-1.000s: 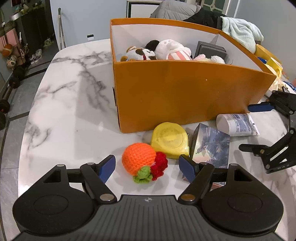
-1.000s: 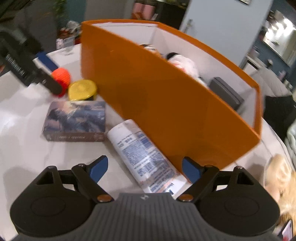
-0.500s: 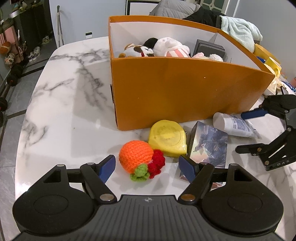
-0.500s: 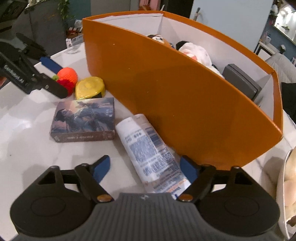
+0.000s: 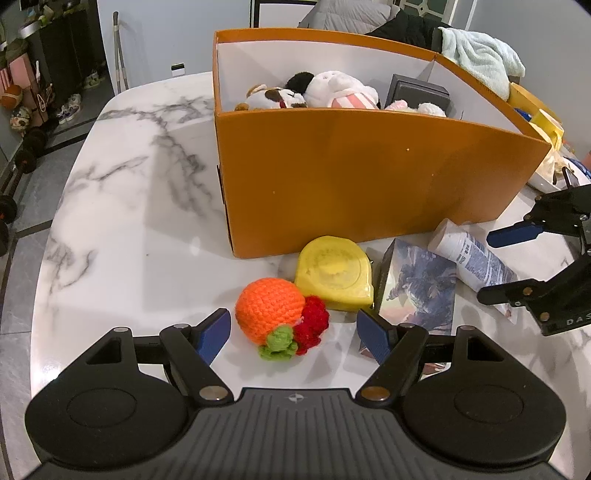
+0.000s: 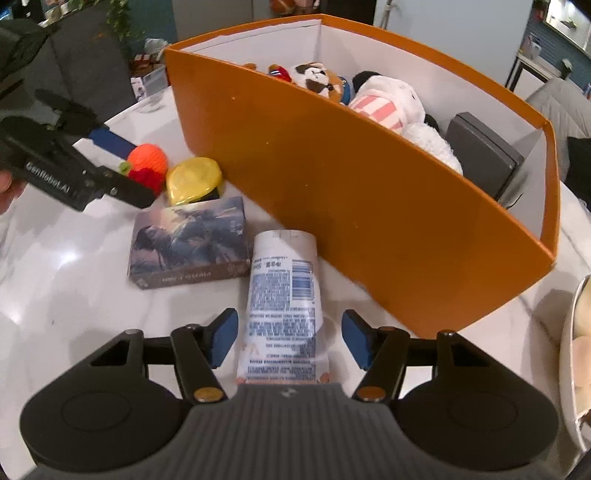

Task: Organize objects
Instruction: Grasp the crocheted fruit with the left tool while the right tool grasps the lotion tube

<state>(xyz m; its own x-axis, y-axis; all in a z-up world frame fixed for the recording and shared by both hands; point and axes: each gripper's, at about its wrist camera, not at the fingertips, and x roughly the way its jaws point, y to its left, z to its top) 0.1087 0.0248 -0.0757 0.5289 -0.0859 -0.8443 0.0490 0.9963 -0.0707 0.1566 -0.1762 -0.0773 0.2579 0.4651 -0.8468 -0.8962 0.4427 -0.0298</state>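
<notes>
Stuffed toys (image 5: 325, 94) are already sitting in the orange box (image 5: 369, 177), but four things are still lying on the surface (image 5: 122, 221). Right tool (image 6: 288, 338) is tilting down, closing around the tube (image 6: 282, 295) at bottom center, not pressing yet. Left tool (image 5: 293, 332) is hanging apart around the knitted orange (image 5: 269, 306).

Pale green towel (image 5: 480, 55) on dark clothing (image 5: 406, 29); shoes (image 5: 70, 109) on the floor.

Each claw (image 5: 291, 334) is black, with blue finger pads (image 6: 221, 336), brass-coloured pivot screws and white lettering.
</notes>
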